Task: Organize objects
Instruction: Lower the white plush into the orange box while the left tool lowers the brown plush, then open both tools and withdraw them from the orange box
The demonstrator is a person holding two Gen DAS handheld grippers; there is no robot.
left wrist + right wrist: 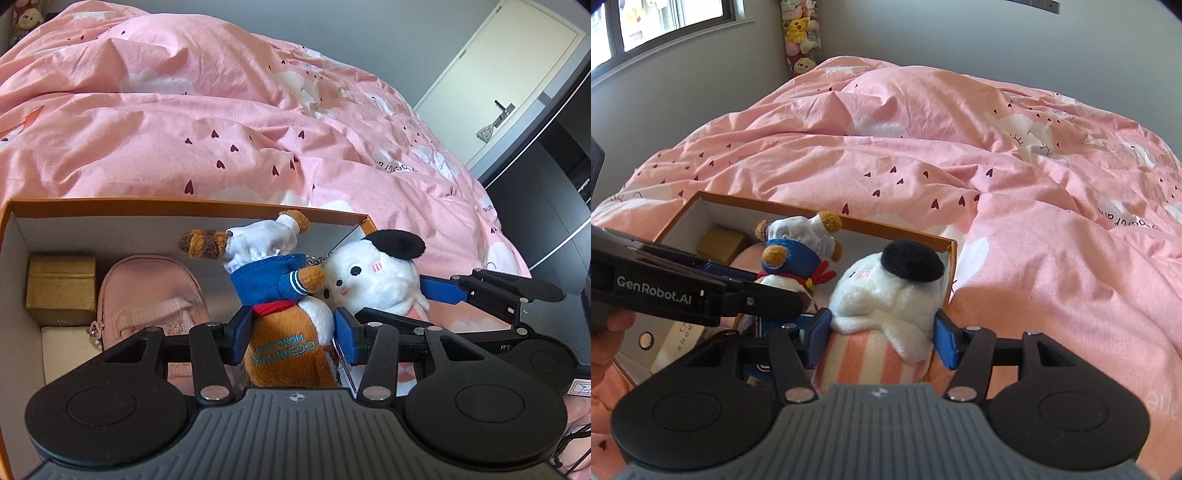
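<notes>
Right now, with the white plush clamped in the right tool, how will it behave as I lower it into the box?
The white plush looks soft: the right tool dents its sides, so it will probably squash rather than slip. It seems light. Its head bulges above the grip, so it may flop against the box wall.

The left gripper [291, 334] clamps a brown plush toy in a blue jacket and white chef's hat [284, 291] above an orange-rimmed cardboard box [177, 206] on a pink heart-print duvet [221, 122], beside a white plush with a black beret [376, 273] held by the right gripper [436, 291]; inside lie a gold box [61, 288] and pink pouch [147, 295].
</notes>
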